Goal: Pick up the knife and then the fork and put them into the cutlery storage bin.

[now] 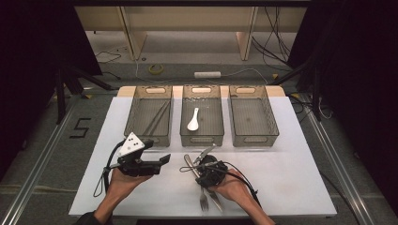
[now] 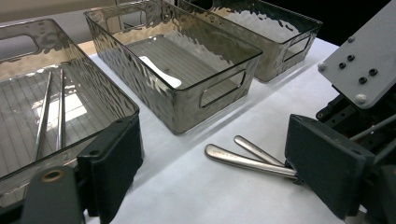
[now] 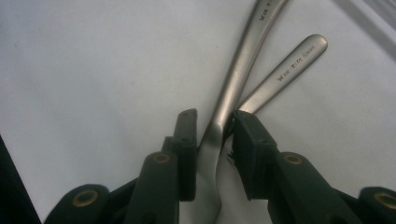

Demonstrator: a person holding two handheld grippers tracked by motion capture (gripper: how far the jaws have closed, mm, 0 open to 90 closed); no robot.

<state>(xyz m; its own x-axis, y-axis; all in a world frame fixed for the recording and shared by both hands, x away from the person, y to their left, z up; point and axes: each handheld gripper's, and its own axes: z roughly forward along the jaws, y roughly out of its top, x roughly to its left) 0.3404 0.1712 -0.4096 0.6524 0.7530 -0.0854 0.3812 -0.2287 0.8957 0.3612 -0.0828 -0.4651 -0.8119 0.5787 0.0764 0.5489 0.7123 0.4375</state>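
Item: white table [image 1: 291, 183] with three clear ribbed plastic bins in a row along its far half, handle cutouts in their end walls.

Left bin [image 1: 149, 115]: holds a pair of metal chopsticks [image 1: 157, 118], lying lengthwise side by side; also seen in the left gripper view [image 2: 49, 112].

Middle bin [image 1: 202, 115]: holds one white ceramic soup spoon [image 1: 193, 119], bowl end nearer.

Right bin [image 1: 253, 115]: nothing visible inside.

Cutlery, near centre of the table, just in front of the middle bin: a steel knife [image 3: 233, 84] and a steel fork [image 3: 287, 70] lying crossed and touching, handles pointing far, the fork's tines near the table's near edge in the high view. Both handles bear small stamped lettering, too small to read.

Right gripper [image 3: 212, 135]: set down over the cutlery from the near side. Jaws partly closed and bracketing the knife at the neck where the handle meets the blade. The right-hand pad is against the knife's edge; a narrow gap remains at the left-hand pad, so the grip is not complete. The fork passes just behind the right-hand pad.

Left gripper [image 1: 162, 161]: held above the table to the left of the cutlery, jaws wide apart, nothing between them, grey triangular plate on top.
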